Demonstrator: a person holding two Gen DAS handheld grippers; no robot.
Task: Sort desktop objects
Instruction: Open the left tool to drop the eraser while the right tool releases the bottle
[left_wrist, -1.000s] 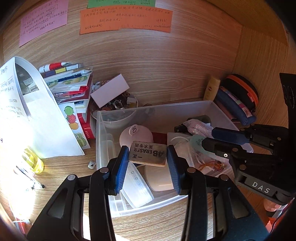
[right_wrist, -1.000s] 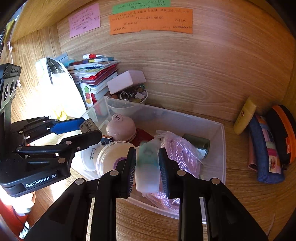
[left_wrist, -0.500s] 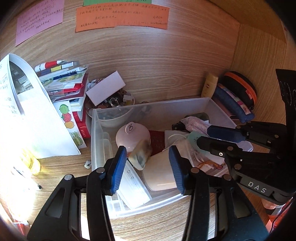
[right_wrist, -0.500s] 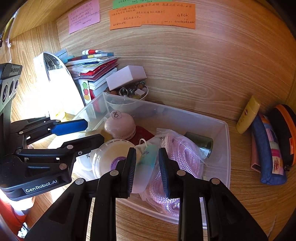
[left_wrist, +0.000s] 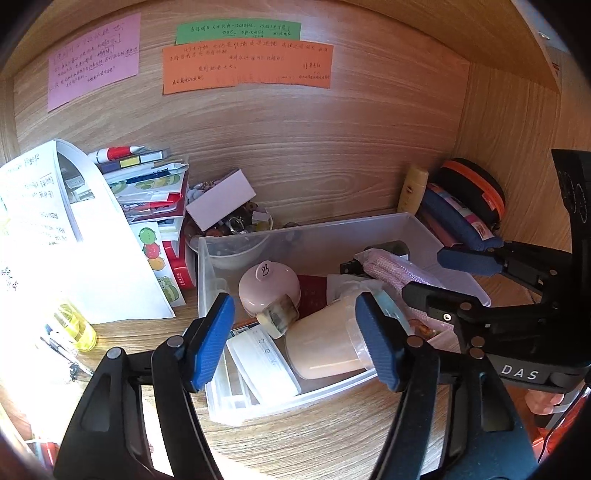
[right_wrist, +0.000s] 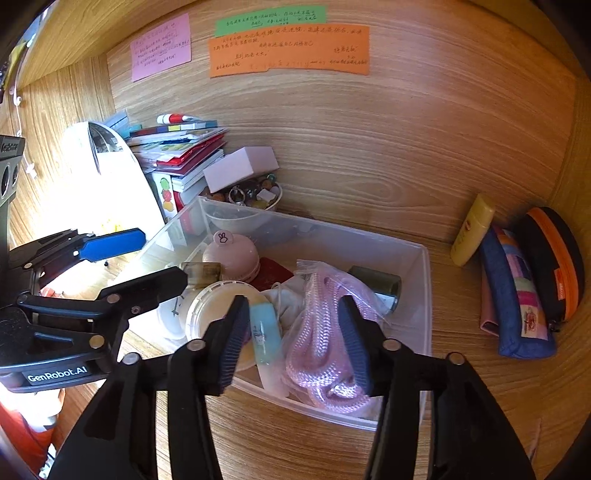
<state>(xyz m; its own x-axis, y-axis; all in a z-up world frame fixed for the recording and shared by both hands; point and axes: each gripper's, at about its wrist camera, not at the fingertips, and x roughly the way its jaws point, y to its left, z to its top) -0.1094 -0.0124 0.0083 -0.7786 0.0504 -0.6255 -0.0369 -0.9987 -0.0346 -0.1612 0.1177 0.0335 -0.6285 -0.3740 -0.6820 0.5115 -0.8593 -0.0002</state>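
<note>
Both your grippers hang over the clear bin (left_wrist: 413, 229), their jaws opening.

The eraser (left_wrist: 277, 316) lies in the bin just ahead of your left gripper (left_wrist: 295, 339), free of the pads, leaning on the pink round case (left_wrist: 269, 285). The pale blue tube (right_wrist: 263, 334) lies just inside your right gripper (right_wrist: 293, 339)'s left pad, long axis running away from you, beside the pink rope (right_wrist: 317, 332). Both grippers tilt downward.
</note>
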